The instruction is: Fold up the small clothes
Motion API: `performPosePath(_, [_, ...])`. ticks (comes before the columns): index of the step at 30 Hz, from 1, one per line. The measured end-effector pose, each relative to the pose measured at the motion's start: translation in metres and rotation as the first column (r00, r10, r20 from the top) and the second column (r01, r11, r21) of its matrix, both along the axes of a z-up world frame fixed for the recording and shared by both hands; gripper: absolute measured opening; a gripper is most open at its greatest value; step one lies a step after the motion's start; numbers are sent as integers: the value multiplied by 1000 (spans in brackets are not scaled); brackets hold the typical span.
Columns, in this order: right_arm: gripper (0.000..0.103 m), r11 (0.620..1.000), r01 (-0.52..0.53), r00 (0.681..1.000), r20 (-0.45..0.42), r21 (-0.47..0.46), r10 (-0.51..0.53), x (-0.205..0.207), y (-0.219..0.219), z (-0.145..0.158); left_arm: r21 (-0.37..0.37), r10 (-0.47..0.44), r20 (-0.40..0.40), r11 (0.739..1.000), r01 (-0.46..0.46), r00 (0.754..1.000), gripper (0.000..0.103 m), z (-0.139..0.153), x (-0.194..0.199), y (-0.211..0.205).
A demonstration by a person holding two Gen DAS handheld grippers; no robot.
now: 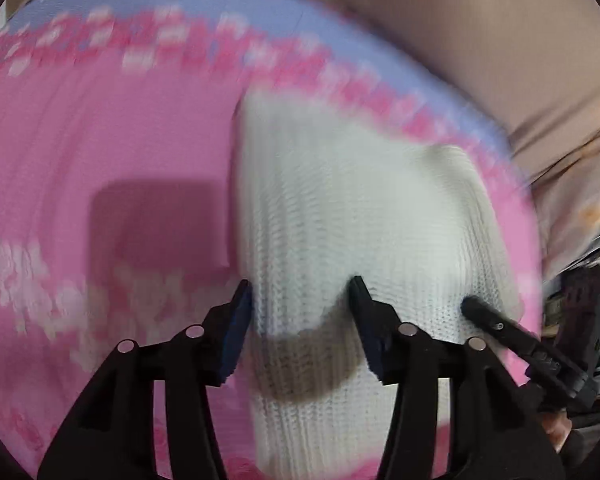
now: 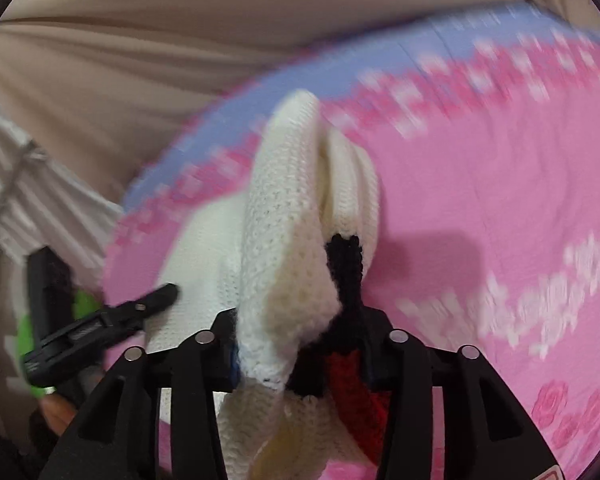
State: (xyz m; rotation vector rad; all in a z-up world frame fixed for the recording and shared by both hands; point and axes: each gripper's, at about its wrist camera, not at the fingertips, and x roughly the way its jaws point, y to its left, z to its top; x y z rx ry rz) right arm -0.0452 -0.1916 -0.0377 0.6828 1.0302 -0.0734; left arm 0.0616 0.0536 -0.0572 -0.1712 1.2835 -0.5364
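Note:
A white knitted garment (image 1: 340,208) lies on a pink flowered cloth (image 1: 100,140). My left gripper (image 1: 302,300) is open just above the garment's near part, its jaws apart over the knit. My right gripper (image 2: 300,340) is shut on a bunched fold of the same white garment (image 2: 284,208), which has black and red knitted parts (image 2: 346,268) at the pinch, and lifts it off the cloth. The right gripper's finger (image 1: 496,324) shows at the garment's right edge in the left wrist view. The left gripper's finger (image 2: 156,298) shows at the left in the right wrist view.
The pink cloth (image 2: 500,200) has a light blue border (image 1: 260,4) at its far edge. Beige draped fabric (image 2: 140,40) hangs behind it. A striped white cloth (image 2: 40,184) and something green (image 2: 84,304) are at the left of the right wrist view.

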Motion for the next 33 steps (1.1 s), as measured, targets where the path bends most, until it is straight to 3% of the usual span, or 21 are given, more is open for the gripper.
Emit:
performPosePath(1, [46, 1000, 16, 993, -117, 1, -16, -5, -3, -35, -9, 24, 17, 1000, -24, 1000, 53, 6, -5, 2])
performPosePath(2, [48, 995, 71, 996, -60, 67, -67, -18, -8, -38, 6, 35, 39, 999, -35, 999, 52, 15, -10, 3])
performPosePath(4, [49, 985, 136, 991, -28, 104, -134, -34, -15, -22, 53, 19, 108, 998, -25, 994, 51, 38, -24, 3])
performPosePath(6, [46, 993, 119, 992, 41, -9, -119, -46, -11, 15, 73, 4, 182, 997, -17, 983, 51, 57, -38, 2])
performPosePath(7, [36, 994, 101, 993, 74, -47, -97, -50, -9, 29, 82, 1, 195, 996, -17, 981, 51, 58, -40, -1])
performPosePath(8, [17, 994, 85, 993, 92, -63, -79, -50, -7, 37, 89, -8, 198, 996, -10, 980, 51, 58, -42, -5])
performPosePath(10, [1, 997, 22, 996, 85, -77, -15, -45, 4, 43, 132, -35, 177, 991, 12, 984, 51, 46, -44, -15])
performPosePath(11, [0, 996, -8, 998, 61, -91, 13, -36, 10, 37, 166, -44, 161, 986, 17, 986, 51, 37, -44, -19])
performPosePath(13, [0, 977, -100, 994, -67, -186, 89, -22, 26, 2, 217, -39, 113, 976, 14, 993, 55, 16, -45, -17])
performPosePath(15, [0, 981, -141, 984, -130, -133, 124, -21, 28, -31, 183, 10, 76, 983, -24, 997, 57, 13, -45, -6])
performPosePath(20, [0, 965, -146, 989, -43, -218, 140, -24, 39, 15, 223, -12, 113, 975, -13, 994, 57, 15, -47, -9])
performPosePath(22, [0, 956, -178, 983, -84, -234, 163, -16, 46, 11, 231, -17, 115, 973, -10, 993, 57, 13, -48, -10])
performPosePath(24, [0, 941, -212, 968, -190, -262, 165, -8, 44, -24, 246, -23, 116, 969, -6, 993, 58, 13, -49, -13])
performPosePath(25, [0, 950, -204, 971, -170, -236, 166, -10, 40, -31, 255, -26, 120, 967, -6, 992, 58, 13, -49, -14])
performPosePath(29, [0, 971, -134, 987, -112, -196, 114, -14, 31, 3, 291, -43, 157, 957, -5, 987, 58, 23, -56, -18])
performPosePath(31, [0, 963, -115, 993, -58, -245, 103, -11, 29, 26, 303, -45, 165, 953, -7, 985, 57, 25, -59, -20])
performPosePath(33, [0, 949, -113, 993, -63, -293, 99, -1, 25, 28, 305, -42, 161, 952, -10, 986, 57, 24, -60, -22])
